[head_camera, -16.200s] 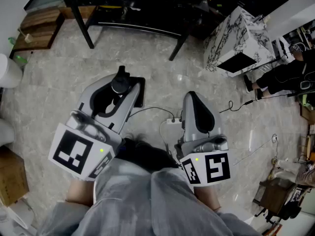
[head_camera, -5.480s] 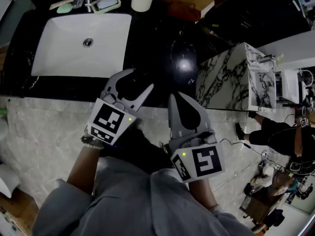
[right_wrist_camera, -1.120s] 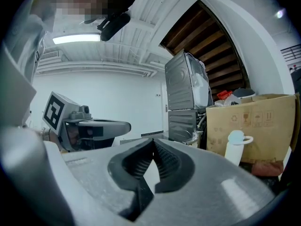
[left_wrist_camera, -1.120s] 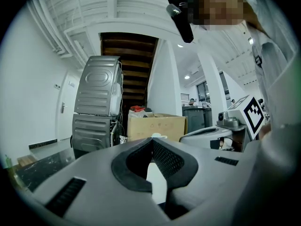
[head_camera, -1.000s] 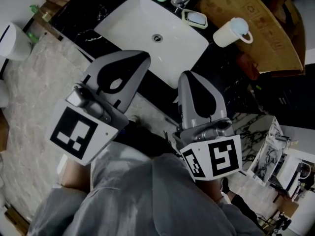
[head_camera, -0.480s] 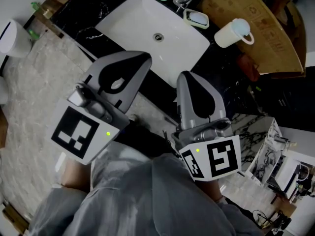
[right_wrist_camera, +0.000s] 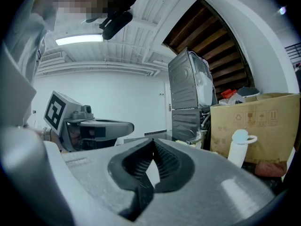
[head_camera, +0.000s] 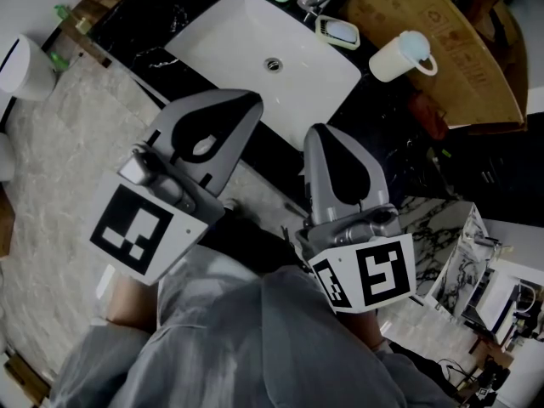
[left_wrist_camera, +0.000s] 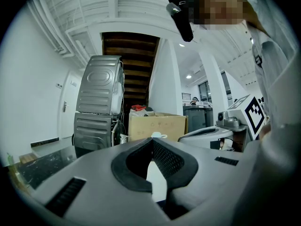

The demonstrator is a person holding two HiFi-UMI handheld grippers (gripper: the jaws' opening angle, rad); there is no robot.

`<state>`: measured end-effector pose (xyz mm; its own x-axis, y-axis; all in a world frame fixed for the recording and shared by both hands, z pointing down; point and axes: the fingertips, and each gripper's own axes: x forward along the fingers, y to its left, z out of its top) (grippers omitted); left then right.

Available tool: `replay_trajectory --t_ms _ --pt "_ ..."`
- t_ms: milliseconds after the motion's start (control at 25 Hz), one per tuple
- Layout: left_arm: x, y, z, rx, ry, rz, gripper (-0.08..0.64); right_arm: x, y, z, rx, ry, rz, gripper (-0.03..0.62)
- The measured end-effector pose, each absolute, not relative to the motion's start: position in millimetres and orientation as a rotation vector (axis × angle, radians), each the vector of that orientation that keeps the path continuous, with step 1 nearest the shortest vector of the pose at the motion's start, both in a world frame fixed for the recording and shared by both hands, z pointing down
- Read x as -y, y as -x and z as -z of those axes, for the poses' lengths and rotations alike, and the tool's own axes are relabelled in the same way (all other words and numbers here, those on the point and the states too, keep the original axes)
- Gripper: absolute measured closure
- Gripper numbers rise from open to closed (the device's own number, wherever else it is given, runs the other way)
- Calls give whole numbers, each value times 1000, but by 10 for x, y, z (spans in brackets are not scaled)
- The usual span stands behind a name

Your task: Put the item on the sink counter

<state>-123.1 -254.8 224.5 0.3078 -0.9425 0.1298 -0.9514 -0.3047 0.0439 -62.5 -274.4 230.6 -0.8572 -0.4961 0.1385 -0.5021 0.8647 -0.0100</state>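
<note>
Holding both tongs shut and empty before the sink

A black counter (head_camera: 127,24) runs across the top of the head view, with a white sink (head_camera: 221,36) set into it and a cardboard box (head_camera: 450,49) at its right end. The left tongs (head_camera: 252,99) and right tongs (head_camera: 316,130) hang side by side just short of the counter's near edge. Each gripper view shows the jaws pressed together with nothing between them.

Nothing is being carried, so which item is meant cannot be told for certain. The likeliest one is a white cup (head_camera: 399,58) with a pale lid, and it already stands on the counter between sink and box. It is upright, its long axis vertical, its loop handle turned toward the box. It looks stiff, light and smooth, so probably slippery. A grip across the body below the lid seems safer than the thin handle. A small soap dish (head_camera: 337,32) sits beside the sink's far rim.
</note>
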Motion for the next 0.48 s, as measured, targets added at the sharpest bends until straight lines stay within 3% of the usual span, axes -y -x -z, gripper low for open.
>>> replay_trajectory --t_ms 480 --pt "2520 1185 -2235 1774 -2452 -118 552 2705 587 -2306 2904 -783 -68 595"
